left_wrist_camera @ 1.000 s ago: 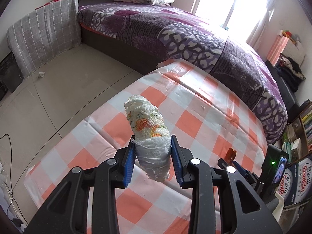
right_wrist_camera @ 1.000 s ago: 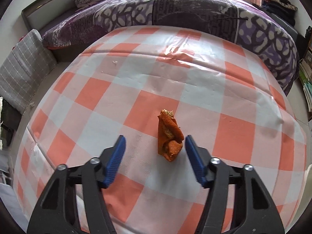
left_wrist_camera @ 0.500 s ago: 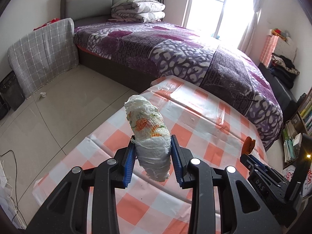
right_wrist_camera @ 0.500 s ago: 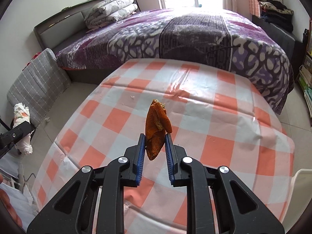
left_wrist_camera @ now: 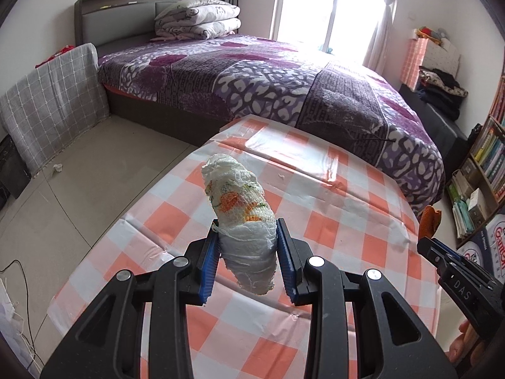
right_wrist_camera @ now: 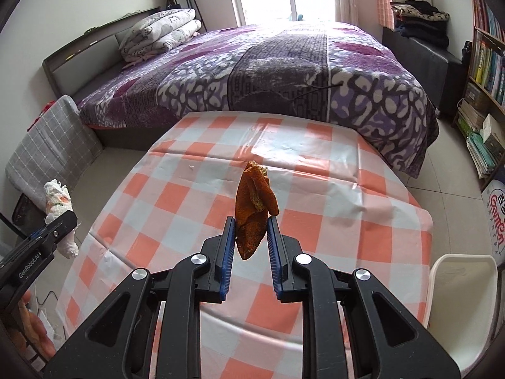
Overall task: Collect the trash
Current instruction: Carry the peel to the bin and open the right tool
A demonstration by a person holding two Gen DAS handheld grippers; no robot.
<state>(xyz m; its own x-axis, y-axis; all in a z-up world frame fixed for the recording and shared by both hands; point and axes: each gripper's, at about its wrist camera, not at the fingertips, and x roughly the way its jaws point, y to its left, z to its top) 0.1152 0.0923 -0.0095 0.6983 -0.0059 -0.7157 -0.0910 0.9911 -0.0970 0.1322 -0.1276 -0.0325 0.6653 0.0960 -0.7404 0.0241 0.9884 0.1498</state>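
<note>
Trash is lifted above the table (right_wrist_camera: 315, 189) — left gripper (left_wrist_camera: 246, 262) pinching a wadded paper towel (left_wrist_camera: 240, 208), right gripper (right_wrist_camera: 251, 240) pinching an orange peel (right_wrist_camera: 254, 202). Next, probably, carrying both to a bin — none visible.

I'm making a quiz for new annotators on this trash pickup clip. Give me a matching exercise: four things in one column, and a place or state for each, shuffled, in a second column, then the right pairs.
Column 1
1. crumpled paper towel
2. orange peel
3. folded quilt
4. checkered tablecloth

Column 2
A. lies at the head of the bed
B. clamped in the right gripper
C. covers the table
D. clamped in the left gripper

Pairs: 1-D, 2-B, 3-A, 4-C
</note>
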